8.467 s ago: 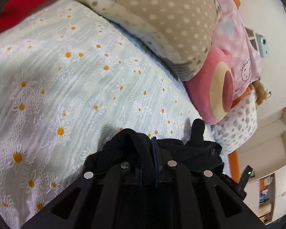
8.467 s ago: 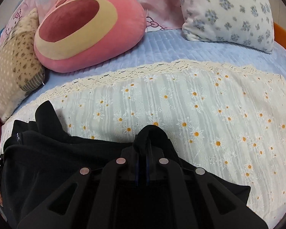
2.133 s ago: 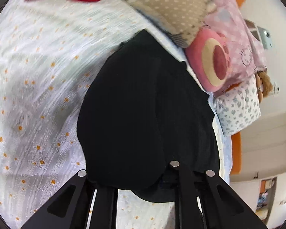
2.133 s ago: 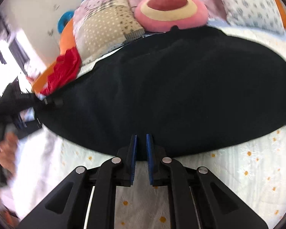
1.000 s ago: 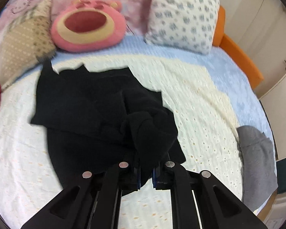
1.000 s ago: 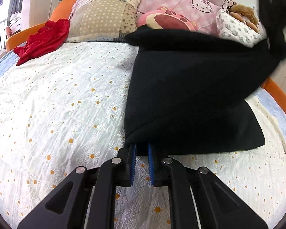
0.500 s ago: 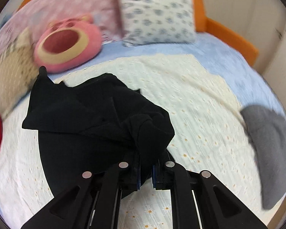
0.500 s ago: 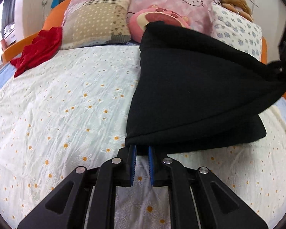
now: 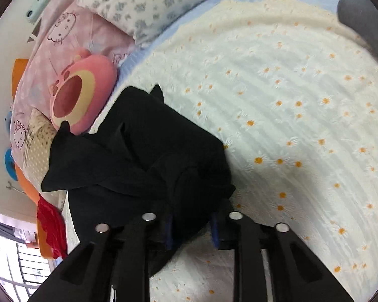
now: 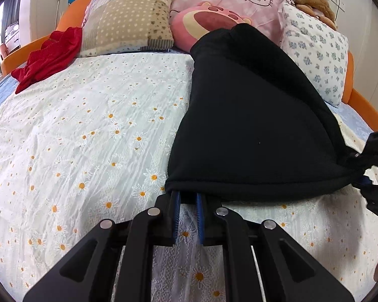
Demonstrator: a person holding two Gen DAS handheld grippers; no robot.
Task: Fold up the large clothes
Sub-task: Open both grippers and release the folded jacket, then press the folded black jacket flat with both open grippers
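Note:
A large black garment (image 10: 252, 125) lies folded over on the daisy-print bedspread (image 10: 88, 138), reaching back toward the pillows. My right gripper (image 10: 187, 201) stands at its near left corner, jaws slightly parted, the hem draped over the tips. My left gripper (image 9: 191, 226) has its jaws apart with bunched black cloth (image 9: 143, 151) lying between them. The left gripper also shows at the right edge of the right wrist view (image 10: 375, 171), at the garment's near right corner.
Pillows line the headboard: a beige dotted one (image 10: 128, 20), a pink bear cushion (image 10: 209, 17), a blue-flowered one (image 10: 315, 55). A red garment (image 10: 50, 52) lies at the far left. A grey garment (image 9: 365, 17) lies near the bed's edge.
The left gripper's jaws have opened around the black cloth. The right gripper's jaws have parted a little. The lifted right side of the garment has come down lower toward the bed.

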